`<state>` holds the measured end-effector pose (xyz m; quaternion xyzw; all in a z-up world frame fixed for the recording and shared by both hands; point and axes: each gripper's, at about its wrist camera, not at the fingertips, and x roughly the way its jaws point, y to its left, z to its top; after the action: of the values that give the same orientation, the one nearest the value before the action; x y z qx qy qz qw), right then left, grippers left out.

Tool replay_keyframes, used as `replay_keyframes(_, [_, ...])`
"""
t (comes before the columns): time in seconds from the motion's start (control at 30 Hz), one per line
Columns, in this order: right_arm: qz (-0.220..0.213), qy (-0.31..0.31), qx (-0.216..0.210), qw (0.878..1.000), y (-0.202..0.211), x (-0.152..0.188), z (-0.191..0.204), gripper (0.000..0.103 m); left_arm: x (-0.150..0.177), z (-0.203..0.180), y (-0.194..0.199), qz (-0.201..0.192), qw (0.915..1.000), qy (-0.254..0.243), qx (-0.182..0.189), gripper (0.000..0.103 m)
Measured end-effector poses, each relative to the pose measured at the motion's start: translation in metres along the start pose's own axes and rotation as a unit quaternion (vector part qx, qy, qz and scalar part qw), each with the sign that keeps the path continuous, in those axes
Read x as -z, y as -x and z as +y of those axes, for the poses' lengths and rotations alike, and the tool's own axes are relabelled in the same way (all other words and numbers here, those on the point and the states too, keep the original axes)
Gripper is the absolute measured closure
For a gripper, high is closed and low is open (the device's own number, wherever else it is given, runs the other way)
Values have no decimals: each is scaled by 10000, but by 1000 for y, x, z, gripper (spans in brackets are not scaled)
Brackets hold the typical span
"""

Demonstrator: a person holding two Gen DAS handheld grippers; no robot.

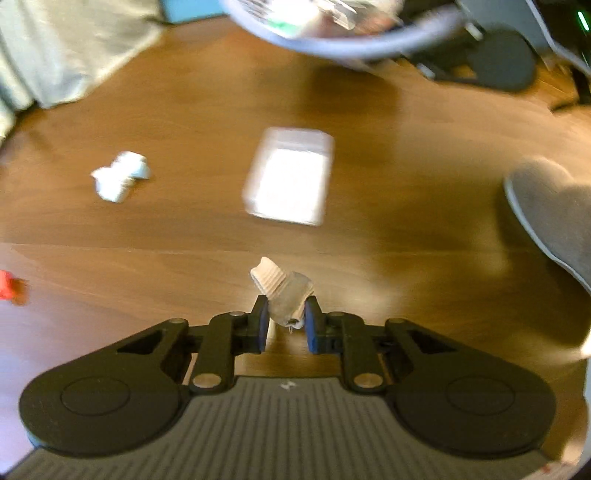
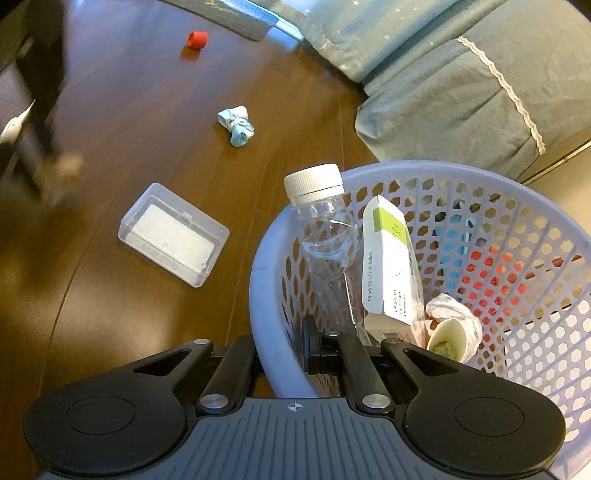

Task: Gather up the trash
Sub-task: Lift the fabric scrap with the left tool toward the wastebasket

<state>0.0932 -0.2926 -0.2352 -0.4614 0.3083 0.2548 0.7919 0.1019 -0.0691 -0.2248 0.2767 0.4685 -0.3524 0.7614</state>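
My left gripper (image 1: 284, 314) is shut on a crumpled beige ribbed piece of trash (image 1: 282, 286), held just above the wooden floor. Beyond it on the floor lie a clear plastic box (image 1: 291, 177) and a knotted blue-white wad (image 1: 120, 176). My right gripper (image 2: 282, 347) is shut on the near rim of the lilac mesh basket (image 2: 262, 280). The basket holds a clear bottle (image 2: 325, 236), a white-green carton (image 2: 391, 262), a paper cup (image 2: 452, 338) and crumpled paper (image 2: 447, 306). The box (image 2: 173, 234), the wad (image 2: 236, 124) and a red cap (image 2: 197, 39) lie to the basket's left.
A bed with a teal cover (image 2: 461, 74) stands behind the basket, with a dark mat (image 2: 229, 14) beside it. A grey slipper (image 1: 554, 210) is at the right edge and a dark round base (image 1: 498, 59) at the top right. The basket rim (image 1: 351, 40) shows blurred at the top.
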Motion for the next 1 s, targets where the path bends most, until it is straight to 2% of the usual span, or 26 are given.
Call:
replay_keyframes(0.17, [-3, 49, -1, 10000, 0, -2, 2, 100, -21, 49, 25, -204, 9988, 20, -447, 87])
replay_keyframes(0.33, [-3, 189, -59, 9998, 0, -6, 8, 100, -42, 77, 47, -362, 9975, 0, -599, 87])
replay_keyframes(0.5, [-5, 263, -96, 9996, 0, -9, 12, 100, -57, 82, 64, -466, 9970, -144, -601, 87])
replay_keyframes(1.0, [-25, 321, -158, 9994, 1, -15, 16, 100, -107, 89, 91, -887, 9944, -56, -565, 87])
